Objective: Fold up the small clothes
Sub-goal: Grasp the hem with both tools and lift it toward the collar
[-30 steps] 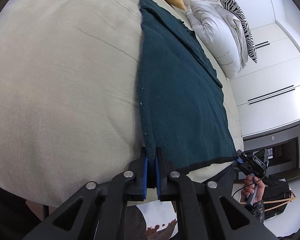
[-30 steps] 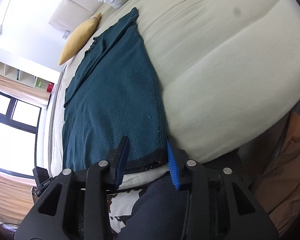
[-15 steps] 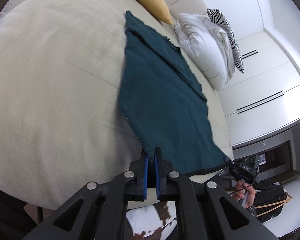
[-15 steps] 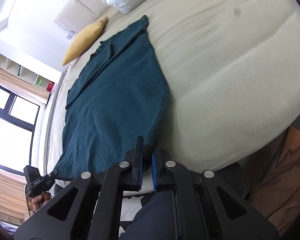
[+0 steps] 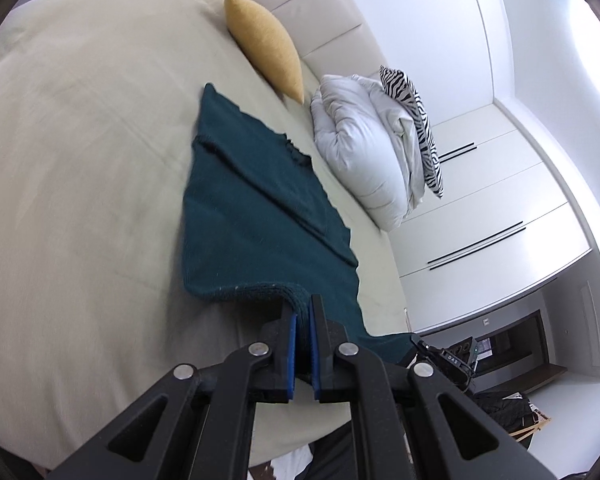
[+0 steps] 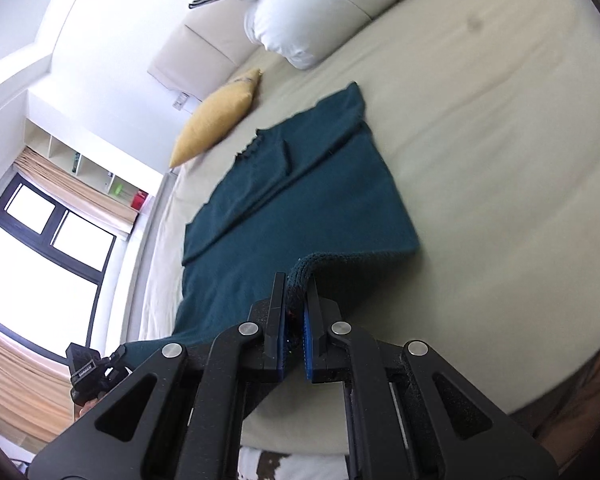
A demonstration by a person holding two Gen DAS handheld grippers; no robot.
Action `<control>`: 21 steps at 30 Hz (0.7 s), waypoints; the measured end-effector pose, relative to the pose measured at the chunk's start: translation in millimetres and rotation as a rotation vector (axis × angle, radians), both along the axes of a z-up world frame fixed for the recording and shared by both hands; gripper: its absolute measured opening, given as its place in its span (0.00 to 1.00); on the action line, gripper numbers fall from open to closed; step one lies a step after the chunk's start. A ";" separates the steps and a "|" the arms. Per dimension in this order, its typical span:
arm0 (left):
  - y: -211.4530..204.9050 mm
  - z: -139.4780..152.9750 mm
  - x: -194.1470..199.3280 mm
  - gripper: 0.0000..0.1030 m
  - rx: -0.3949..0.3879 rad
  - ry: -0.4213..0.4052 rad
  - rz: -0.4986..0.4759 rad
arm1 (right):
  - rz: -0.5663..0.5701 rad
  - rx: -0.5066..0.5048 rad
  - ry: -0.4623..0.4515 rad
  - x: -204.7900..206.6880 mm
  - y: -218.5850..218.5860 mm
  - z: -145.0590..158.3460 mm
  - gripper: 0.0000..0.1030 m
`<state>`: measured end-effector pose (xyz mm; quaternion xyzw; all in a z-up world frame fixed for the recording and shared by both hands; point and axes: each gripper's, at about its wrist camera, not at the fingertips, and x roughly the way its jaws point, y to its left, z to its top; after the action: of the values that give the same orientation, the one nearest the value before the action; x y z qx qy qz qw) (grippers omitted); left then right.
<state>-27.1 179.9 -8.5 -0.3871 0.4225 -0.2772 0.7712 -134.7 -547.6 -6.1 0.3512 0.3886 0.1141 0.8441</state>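
Two tools are at work on one garment, each pinching a near corner of the dark teal knit top [image 5: 256,216] that lies spread on the cream bed [image 5: 80,168]. The left tool [image 5: 303,312] is clenched on the hem's left corner, its blue pads pressed tight on the ribbed edge; the right tool [image 6: 296,292] is likewise clamped on the opposite corner, cloth bunched between its pads. From the left view the right tool shows at the far end of the hem, so the edge is stretched between them. Both corners are lifted off the bed, and the near edge curls upward while the far part, with a sleeve already laid across the body, rests flat near the yellow cushion [image 5: 266,46] and the white duvet [image 5: 364,144]. Holding the corners wide apart and level looks meant to keep the hem taut so it carries over evenly. I judge the bottom-to-top fold is just starting. Uneven travel could skew the fold or drag the tucked sleeve loose.
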 end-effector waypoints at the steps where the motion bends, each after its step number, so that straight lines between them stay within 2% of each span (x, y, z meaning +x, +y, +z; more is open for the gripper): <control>1: 0.5 2.1 5.4 0.06 -0.007 -0.004 0.004 | -0.001 0.002 -0.011 6.1 2.1 4.8 0.05; 9: 4.2 8.7 45.1 0.06 -0.033 -0.017 0.043 | -0.046 0.014 -0.083 52.6 -0.4 31.6 0.05; 21: 2.5 4.5 96.7 0.06 -0.035 0.002 0.068 | -0.089 -0.038 -0.117 109.7 -7.0 38.8 0.05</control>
<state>69.6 182.4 -4.0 -0.4148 0.4050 -0.2578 0.7729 -25.0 -554.6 32.7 0.3450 0.3245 0.0894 0.8762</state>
